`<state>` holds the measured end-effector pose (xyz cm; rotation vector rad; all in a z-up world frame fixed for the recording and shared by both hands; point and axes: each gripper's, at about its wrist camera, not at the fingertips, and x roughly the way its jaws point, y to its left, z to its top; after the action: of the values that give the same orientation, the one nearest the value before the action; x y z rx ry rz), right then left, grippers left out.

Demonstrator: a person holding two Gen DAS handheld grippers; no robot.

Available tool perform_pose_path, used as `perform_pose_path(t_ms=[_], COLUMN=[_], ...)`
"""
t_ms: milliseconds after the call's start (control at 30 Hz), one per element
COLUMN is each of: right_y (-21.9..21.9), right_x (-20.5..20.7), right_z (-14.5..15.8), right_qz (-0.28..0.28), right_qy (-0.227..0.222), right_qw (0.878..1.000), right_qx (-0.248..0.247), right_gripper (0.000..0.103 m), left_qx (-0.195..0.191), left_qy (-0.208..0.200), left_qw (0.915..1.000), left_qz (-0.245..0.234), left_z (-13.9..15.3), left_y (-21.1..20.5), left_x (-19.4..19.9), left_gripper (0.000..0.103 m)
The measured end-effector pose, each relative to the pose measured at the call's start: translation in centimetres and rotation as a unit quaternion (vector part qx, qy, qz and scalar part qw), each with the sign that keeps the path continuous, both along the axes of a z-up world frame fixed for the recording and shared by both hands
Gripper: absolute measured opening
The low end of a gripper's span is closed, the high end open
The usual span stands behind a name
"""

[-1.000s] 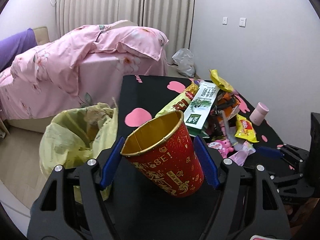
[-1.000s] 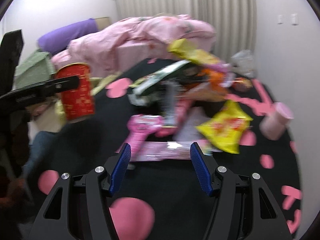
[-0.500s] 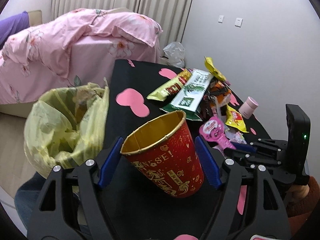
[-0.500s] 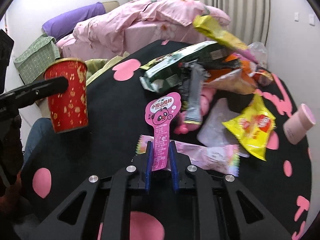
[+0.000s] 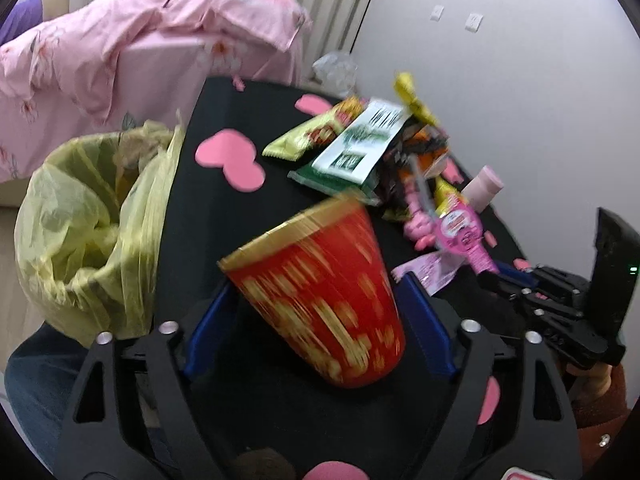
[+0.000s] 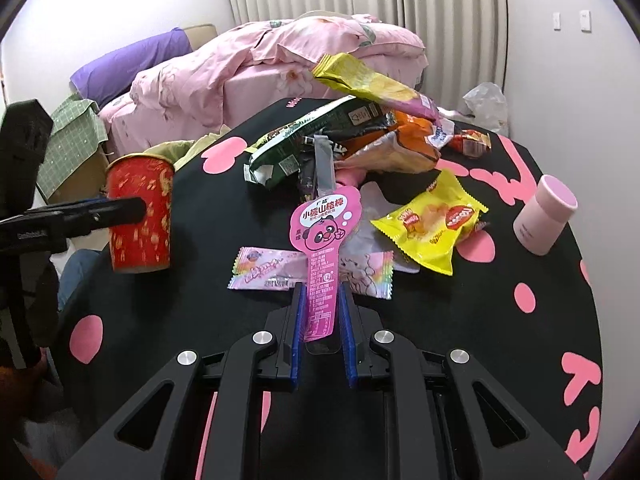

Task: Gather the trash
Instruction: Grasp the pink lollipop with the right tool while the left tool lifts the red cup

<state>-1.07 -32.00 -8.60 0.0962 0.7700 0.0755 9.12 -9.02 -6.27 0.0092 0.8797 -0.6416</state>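
My left gripper (image 5: pixel 316 320) is shut on a red and gold paper cup (image 5: pixel 320 300), held tilted above the black table; the cup also shows in the right wrist view (image 6: pixel 140 212). A bin lined with a yellow bag (image 5: pixel 88 224) stands to the cup's left, off the table edge. My right gripper (image 6: pixel 323 312) is shut on a pink panda-print wrapper (image 6: pixel 324 248), lifted over a pink candy wrapper (image 6: pixel 280 270) lying on the table. The panda wrapper also shows in the left wrist view (image 5: pixel 460 232).
A heap of snack bags (image 6: pixel 352 136) lies at the table's middle, with a yellow packet (image 6: pixel 432 220) and a pink cylinder (image 6: pixel 546 214) to the right. A bed with pink bedding (image 6: pixel 280 64) stands behind the table (image 6: pixel 460 320).
My right gripper closed on the pink panda wrapper and lifted it. My left gripper carried the cup nearer the bin and tilted it; the cup is blurred by motion.
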Motion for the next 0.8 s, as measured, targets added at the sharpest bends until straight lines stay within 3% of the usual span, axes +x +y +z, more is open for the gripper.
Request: perform_pose_path(t_ms=[67,200,333,467,600,633,700,800], right_y=[0.1,0.1,0.2,0.5,0.8,0.9,0.9,1.1], right_x=[0.1,0.1,0.3,0.4,0.3,0.3,0.2,0.2], right_z=[-0.1,-0.1,-0.4,-0.5,-0.1,0.0,0.6,1.3], right_qz=[0.0,0.0,-0.001,0.004,0.005,0.004,0.002,0.003], right_qy=[0.0,-0.001,0.002,0.004,-0.005,-0.007,-0.018,-0.03], right_qw=[1.0,1.0,1.0,1.0,1.0,1.0,1.0,0.999], right_qx=[0.001,0.002,0.006,0.006,-0.007,-0.009,-0.013,-0.017], right_gripper=[0.017,0.017,0.017,0.017,0.017,0.017,0.017,0.017], left_qx=[-0.002,-0.043,-0.07,-0.092,-0.124,-0.131,-0.115,-0.109], left_qy=[0.002,0.017,0.077,0.143,0.17,0.163,0.106,0.043], left_qw=[0.9999,0.9982,0.9938,0.9839,0.9755,0.976,0.9863,0.9924], left_qz=[0.016,0.037,0.039,0.054,0.062,0.06,0.054,0.036], left_z=[-0.4,-0.2,-0.4,-1.7,-1.8,-1.6,0.0,2.1], left_y=[0.4,1.8,2.2,1.8,1.8,1.8,1.6,1.6], left_x=[0.2,1.0,2.7,5.0,5.7,5.5,4.1,2.4], left_gripper=[0.083,0.083,0.083,0.071,0.062,0.061,0.06,0.06])
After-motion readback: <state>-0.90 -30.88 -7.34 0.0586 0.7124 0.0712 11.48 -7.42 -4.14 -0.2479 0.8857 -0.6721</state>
